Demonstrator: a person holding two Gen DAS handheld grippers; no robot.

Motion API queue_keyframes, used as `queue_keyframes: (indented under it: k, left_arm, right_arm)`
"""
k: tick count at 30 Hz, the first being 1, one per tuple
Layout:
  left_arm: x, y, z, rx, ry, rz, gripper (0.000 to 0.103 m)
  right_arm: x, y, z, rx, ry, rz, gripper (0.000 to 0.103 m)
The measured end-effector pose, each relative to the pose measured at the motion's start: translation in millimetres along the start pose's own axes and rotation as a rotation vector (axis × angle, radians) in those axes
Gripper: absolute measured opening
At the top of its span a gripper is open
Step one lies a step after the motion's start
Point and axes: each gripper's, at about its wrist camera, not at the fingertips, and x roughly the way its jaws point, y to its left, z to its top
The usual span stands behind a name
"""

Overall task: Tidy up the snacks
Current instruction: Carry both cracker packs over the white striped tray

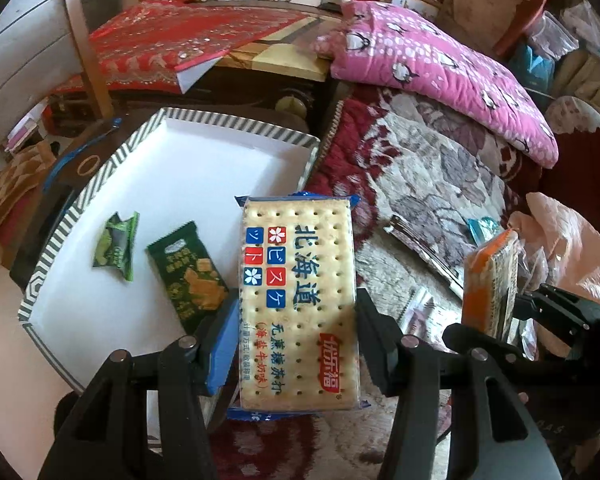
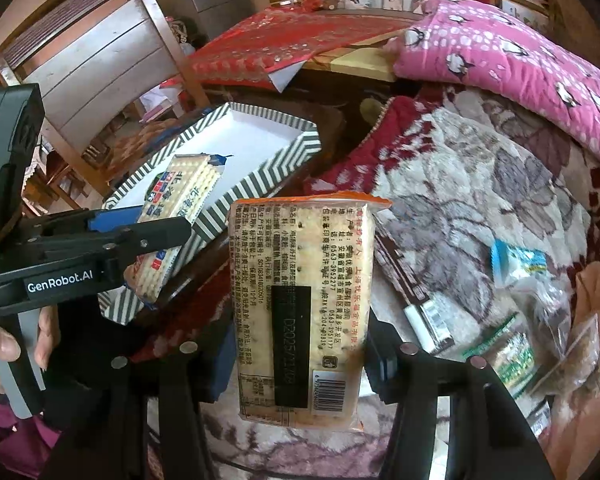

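Observation:
My left gripper (image 1: 296,332) is shut on a blue-wrapped cracker pack (image 1: 298,296) and holds it over the near right edge of the striped white tray (image 1: 172,176). Two green snack packets (image 1: 116,246) (image 1: 188,276) lie in the tray. My right gripper (image 2: 300,344) is shut on an orange-wrapped cracker pack (image 2: 300,300), held above the blanket to the right of the tray (image 2: 260,184). The left gripper (image 2: 156,236) and its blue pack (image 2: 180,196) also show in the right wrist view. The right gripper (image 1: 496,320) and its orange pack (image 1: 488,280) show in the left wrist view.
A floral blanket (image 1: 432,168) covers the surface to the right. More snack packets (image 2: 516,264) (image 2: 512,356) and a plastic bag (image 1: 560,240) lie at the right. A pink quilt (image 1: 440,68) lies behind. A red cloth (image 1: 172,44) covers a table at the back.

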Motion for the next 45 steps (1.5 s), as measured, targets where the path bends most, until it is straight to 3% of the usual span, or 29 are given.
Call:
queue_keyframes:
  k: [18,45]
  left_arm:
    - [-9,73,8,-0.113,-0.031,0.088,0.054]
    - [-2,157,-10,-0.251,0.015,0.174,0.054]
  right_arm:
    - [31,49,39,-0.111,0.03,0.056,0.057]
    - [96,130,92,-0.235,0.088,0.169,0.058]
